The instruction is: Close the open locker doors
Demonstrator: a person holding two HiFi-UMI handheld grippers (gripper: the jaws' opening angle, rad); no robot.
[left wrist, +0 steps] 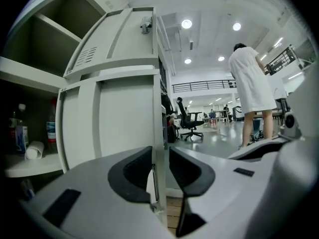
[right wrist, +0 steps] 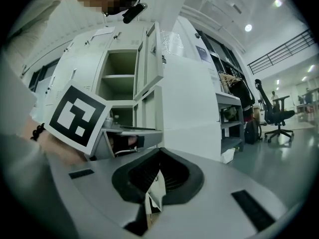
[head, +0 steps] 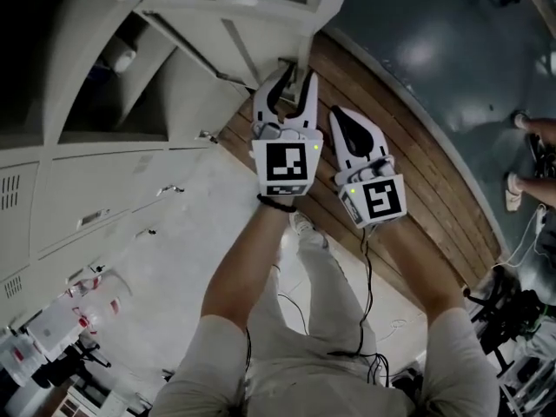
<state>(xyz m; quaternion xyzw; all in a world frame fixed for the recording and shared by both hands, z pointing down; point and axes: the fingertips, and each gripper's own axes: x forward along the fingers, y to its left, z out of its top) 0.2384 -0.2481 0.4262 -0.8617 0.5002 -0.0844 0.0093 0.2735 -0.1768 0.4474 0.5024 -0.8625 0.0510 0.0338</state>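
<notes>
A bank of pale grey lockers point(head: 104, 172) runs along the left in the head view, and two of its doors stand open, one above the other. In the left gripper view the lower open door point(left wrist: 114, 118) fills the middle, with the upper open door point(left wrist: 119, 34) over it. My left gripper point(left wrist: 159, 158) is open, and the lower door's free edge stands between its jaws, with gaps at both pads. It shows in the head view as the left gripper point(head: 295, 72) at the door's edge. My right gripper point(head: 337, 115) is beside it, shut and empty, also seen as the right gripper point(right wrist: 158, 183).
The open compartment holds bottles point(left wrist: 17, 133) and a white roll point(left wrist: 34, 151). A person in white point(left wrist: 251, 83) stands on the grey floor near an office chair point(left wrist: 192, 121). A wooden floor strip point(head: 408, 163) runs beside the lockers. An open shelving unit point(right wrist: 229, 118) stands past the lockers' end.
</notes>
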